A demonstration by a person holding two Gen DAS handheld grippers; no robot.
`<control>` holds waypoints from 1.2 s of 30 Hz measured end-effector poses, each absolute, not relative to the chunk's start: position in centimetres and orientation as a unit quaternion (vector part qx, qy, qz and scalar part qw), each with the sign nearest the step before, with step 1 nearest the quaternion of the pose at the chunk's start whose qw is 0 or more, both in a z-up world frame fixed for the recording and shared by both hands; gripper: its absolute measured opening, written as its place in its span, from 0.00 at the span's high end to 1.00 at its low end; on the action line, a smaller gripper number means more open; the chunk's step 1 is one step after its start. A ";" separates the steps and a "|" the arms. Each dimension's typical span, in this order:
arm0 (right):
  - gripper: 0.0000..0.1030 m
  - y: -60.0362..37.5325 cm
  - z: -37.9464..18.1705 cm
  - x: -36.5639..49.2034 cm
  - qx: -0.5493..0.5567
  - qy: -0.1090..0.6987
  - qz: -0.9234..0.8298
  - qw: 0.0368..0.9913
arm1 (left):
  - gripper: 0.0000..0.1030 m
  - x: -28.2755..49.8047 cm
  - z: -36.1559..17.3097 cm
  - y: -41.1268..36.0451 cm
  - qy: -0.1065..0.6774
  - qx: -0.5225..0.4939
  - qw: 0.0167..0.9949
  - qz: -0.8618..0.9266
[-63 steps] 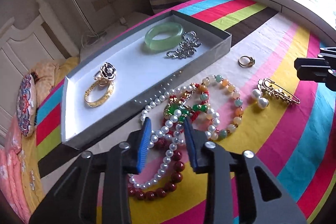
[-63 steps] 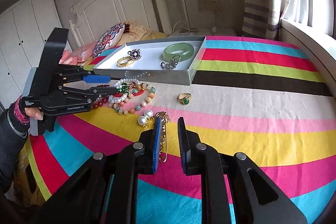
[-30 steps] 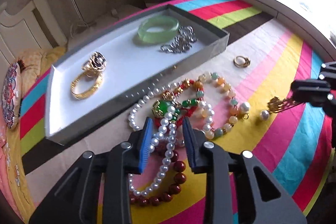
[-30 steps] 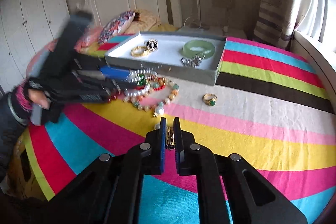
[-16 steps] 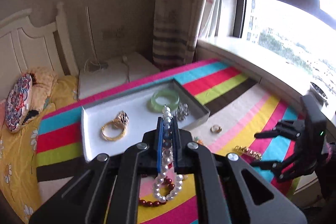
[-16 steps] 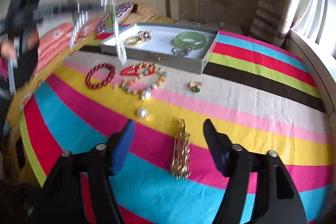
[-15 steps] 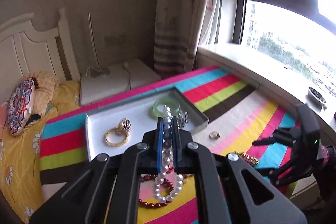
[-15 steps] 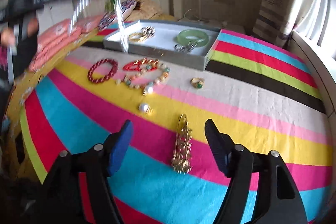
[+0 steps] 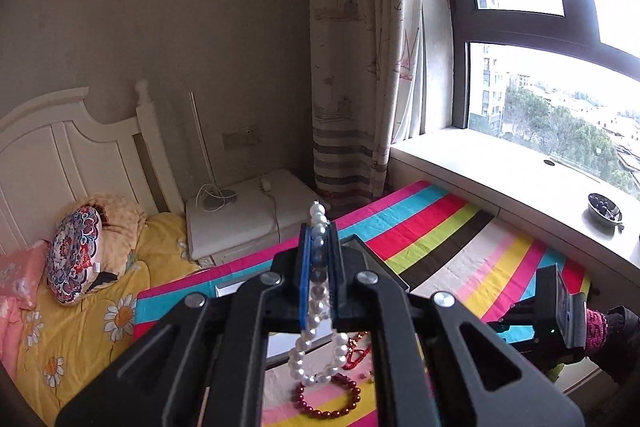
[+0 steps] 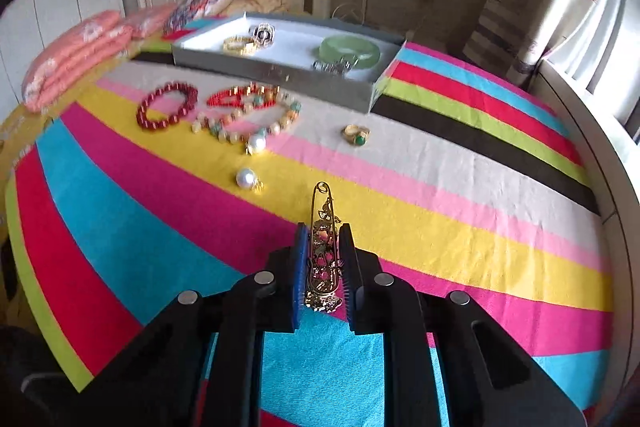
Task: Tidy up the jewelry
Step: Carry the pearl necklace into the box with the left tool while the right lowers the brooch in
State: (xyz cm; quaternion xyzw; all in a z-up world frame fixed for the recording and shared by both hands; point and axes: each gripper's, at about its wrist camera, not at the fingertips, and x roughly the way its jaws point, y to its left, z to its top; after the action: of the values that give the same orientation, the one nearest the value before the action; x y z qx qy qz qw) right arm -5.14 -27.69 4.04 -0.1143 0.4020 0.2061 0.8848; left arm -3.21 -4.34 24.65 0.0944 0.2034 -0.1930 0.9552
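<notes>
home bedroom, white headboard (image 9: 60, 147), pillows (image 9: 74, 259) (floral, pink), curtained window (image 9: 540, 27), striped bedspread (image 10: 480, 227)

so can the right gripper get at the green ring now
Likely not yet: the right gripper is closing on the gold brooch between its jaws, though the bedspread toward the green ring lies bare.

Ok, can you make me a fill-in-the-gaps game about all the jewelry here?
1. The left tool is shut on a necklace made of white ___.
2. The bangle inside the grey box is coloured ___.
3. The round bracelet lying alone on the striped cloth has dark ___ beads.
4. The long pin brooch is the colour ___.

Missing words: pearls; green; red; gold.
</notes>
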 end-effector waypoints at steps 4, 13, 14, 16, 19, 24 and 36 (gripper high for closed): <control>0.84 -27.7 7.2 -4.4 -0.096 0.368 0.210 0.901 | 0.93 -2.4 23.4 -4.4 0.214 0.094 0.953 -0.191; 0.84 -24.0 13.1 3.4 -0.071 0.323 0.231 0.915 | 0.93 1.4 19.5 -4.6 0.247 0.079 0.950 -0.176; 0.84 -23.3 13.3 4.3 -0.071 0.322 0.230 0.916 | 0.93 1.8 19.2 -4.5 0.251 0.074 0.949 -0.176; 0.84 -21.9 13.3 6.2 -0.071 0.327 0.232 0.914 | 0.93 3.0 18.5 -4.0 0.260 0.063 0.948 -0.174; 0.84 -19.8 12.7 8.3 -0.076 0.335 0.235 0.909 | 0.93 4.3 17.5 -3.3 0.271 0.048 0.945 -0.176; 0.84 -16.6 10.4 11.5 -0.088 0.358 0.236 0.899 | 0.93 7.1 15.7 -1.9 0.286 0.027 0.945 -0.156; 0.84 -12.4 6.3 17.4 -0.064 0.409 0.232 0.880 | 0.93 14.2 11.7 1.1 0.313 -0.044 0.943 -0.109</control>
State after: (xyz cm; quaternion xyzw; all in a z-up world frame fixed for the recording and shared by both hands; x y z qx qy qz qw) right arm 17.40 -12.39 6.30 -0.0636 0.4087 0.2318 0.8805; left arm 14.23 1.12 11.70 -0.0440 0.3127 -0.1087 0.9426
